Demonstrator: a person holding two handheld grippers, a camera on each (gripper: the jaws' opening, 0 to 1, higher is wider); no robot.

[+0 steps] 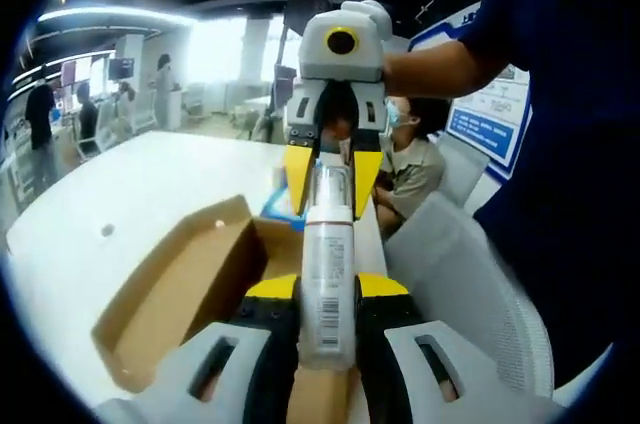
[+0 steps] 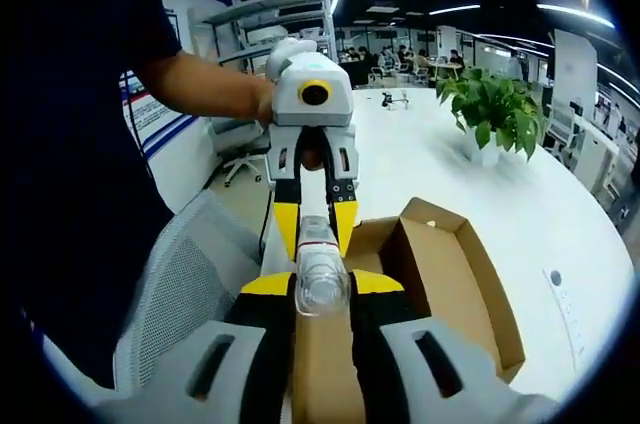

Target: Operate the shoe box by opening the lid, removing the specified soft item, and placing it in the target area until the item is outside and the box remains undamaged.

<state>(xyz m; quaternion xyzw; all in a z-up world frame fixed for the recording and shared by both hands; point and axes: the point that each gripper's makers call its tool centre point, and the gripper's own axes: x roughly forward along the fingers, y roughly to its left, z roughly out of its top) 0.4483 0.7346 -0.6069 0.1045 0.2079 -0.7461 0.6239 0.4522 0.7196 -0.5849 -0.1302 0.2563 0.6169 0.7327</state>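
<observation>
Bottle (image 1: 327, 274) at frame centre is clamped at both ends by left gripper (image 1: 328, 309) and right gripper (image 2: 322, 294), above open shoe box (image 1: 180, 284) at lower left.

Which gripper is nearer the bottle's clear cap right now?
Right. The right gripper clamps the clear cap itself; the left gripper holds the bottle at its barcode end.

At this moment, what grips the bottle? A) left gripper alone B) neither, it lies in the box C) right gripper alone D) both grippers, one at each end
D: the left gripper and right gripper each clamp one end of the bottle above the open box.
</observation>
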